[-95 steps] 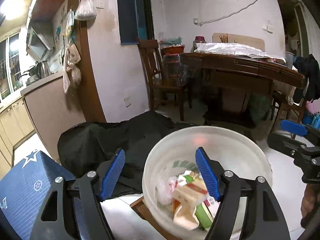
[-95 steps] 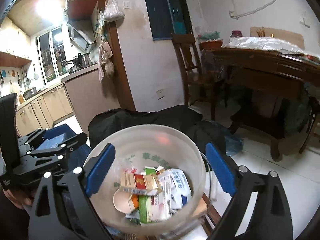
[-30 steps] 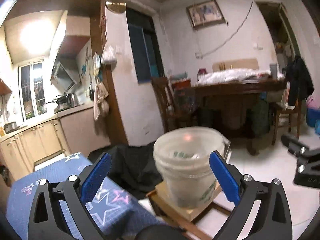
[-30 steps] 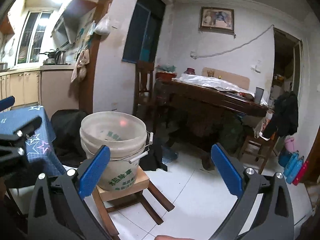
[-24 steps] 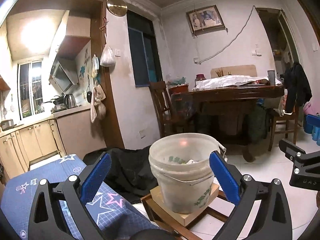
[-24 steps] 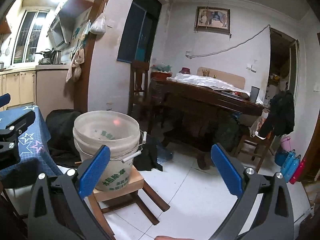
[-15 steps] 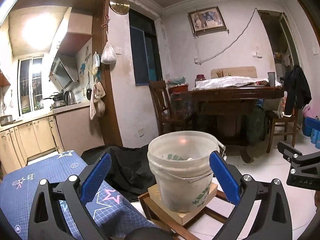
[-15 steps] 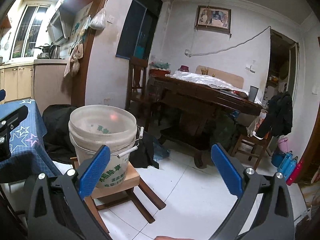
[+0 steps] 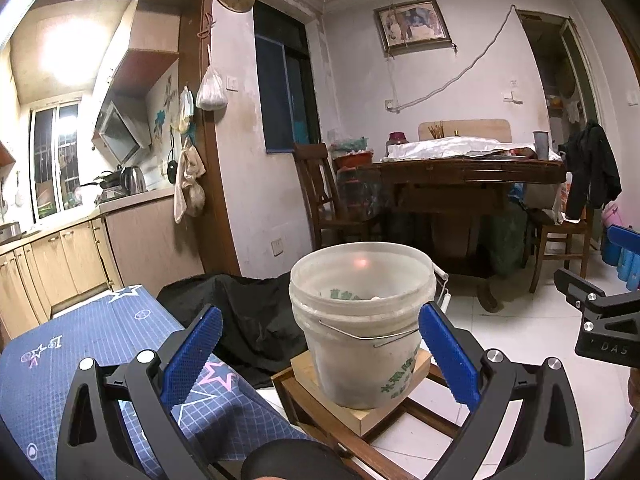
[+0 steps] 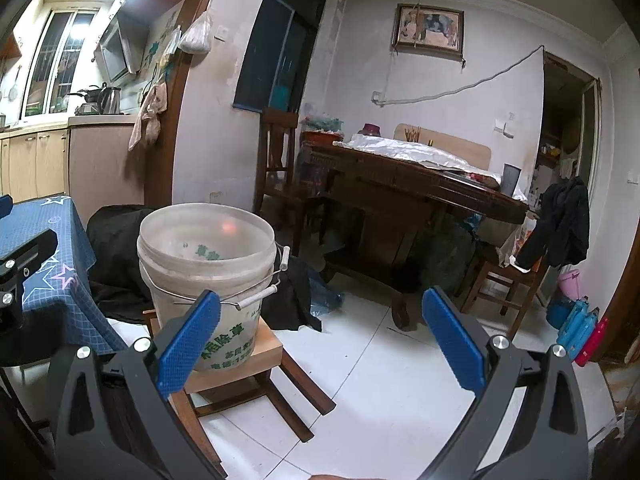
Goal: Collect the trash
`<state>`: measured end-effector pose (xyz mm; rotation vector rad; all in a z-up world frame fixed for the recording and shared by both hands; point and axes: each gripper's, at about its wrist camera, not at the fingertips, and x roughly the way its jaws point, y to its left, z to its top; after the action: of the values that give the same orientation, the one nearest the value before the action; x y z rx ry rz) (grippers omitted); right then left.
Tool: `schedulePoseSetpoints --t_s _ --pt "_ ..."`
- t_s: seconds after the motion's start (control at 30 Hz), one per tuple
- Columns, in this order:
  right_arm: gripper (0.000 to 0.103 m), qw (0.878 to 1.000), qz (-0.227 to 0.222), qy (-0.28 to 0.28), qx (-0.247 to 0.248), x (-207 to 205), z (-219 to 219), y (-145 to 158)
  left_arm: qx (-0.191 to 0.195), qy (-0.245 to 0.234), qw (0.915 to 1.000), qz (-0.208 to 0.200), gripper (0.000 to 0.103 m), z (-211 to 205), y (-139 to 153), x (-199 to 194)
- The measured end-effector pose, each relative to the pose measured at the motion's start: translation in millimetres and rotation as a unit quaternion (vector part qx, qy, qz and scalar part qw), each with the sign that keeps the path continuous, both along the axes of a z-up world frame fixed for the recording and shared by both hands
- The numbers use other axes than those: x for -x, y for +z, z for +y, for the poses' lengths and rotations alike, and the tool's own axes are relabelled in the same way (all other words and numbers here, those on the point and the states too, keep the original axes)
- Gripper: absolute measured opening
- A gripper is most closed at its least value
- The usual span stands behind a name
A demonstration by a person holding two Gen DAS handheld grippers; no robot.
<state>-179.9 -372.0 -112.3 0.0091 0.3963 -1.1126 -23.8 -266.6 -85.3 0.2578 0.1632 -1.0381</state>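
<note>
A translucent white plastic bucket with green print and a wire handle stands on a low wooden stool. It also shows in the right wrist view. Its contents are hidden from here. My left gripper is open and empty, held back from the bucket at about rim height. My right gripper is open and empty, to the right of the bucket. The right gripper's side shows at the left wrist view's right edge.
A table with a blue star-patterned cloth is at the left. A black cloth lies behind the bucket. A dark wooden dining table and chairs stand behind on the white tile floor.
Both grippers have pulled back and up from over the bucket, so the trash inside is out of sight. In the last second they drifted slightly further back.
</note>
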Motion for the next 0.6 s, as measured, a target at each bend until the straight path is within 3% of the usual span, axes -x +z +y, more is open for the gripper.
schedulePoseSetpoints --t_s 0.6 --pt "0.098 1.000 0.000 0.004 -0.009 -1.2 -2.8 -2.6 -0.020 -0.011 0.9996 0.015 0.095 -5.7 -6.3 1.3"
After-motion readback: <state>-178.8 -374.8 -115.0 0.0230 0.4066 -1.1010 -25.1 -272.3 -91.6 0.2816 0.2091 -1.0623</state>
